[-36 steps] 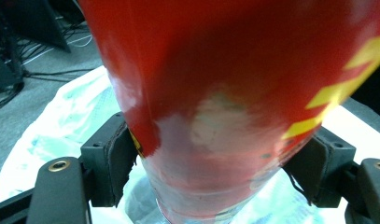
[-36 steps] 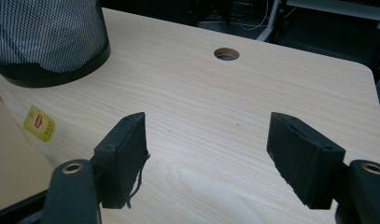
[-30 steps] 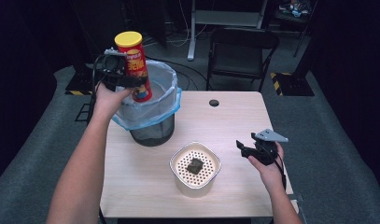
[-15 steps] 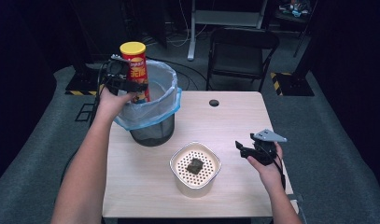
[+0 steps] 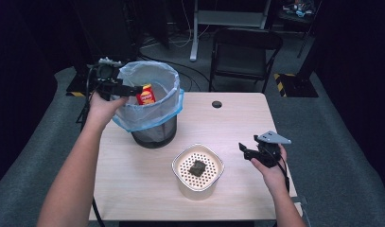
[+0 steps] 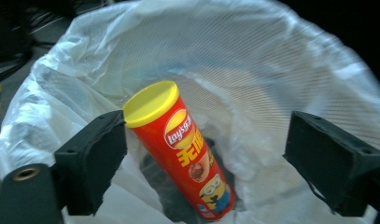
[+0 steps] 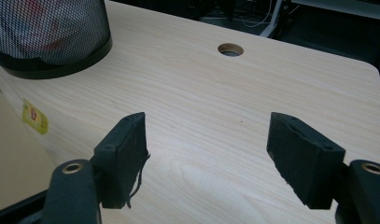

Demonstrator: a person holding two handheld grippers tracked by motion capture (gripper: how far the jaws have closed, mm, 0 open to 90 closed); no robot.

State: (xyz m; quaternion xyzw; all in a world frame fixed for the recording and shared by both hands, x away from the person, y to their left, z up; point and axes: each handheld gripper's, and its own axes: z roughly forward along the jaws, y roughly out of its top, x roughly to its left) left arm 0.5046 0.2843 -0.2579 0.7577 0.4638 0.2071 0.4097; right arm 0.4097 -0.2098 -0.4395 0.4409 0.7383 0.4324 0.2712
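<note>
Dropping the Lay's chip can (image 6: 180, 151) into the bagged mesh bin (image 5: 152, 101) at the surface's far-left corner: left gripper (image 6: 204, 163) jaws spread, can free inside, leaning. Lift straight clear of the liner; right gripper (image 7: 215, 163) hangs open.

Glossy chips can (image 6: 183, 154); thin plastic liner (image 6: 271, 70); matt wood table (image 7: 253, 93).

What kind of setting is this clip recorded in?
Probably a lab or studio set up for recording, not a home: a lone wooden table on grey carpet, a folding chair, floor cables and dark surroundings.
</note>
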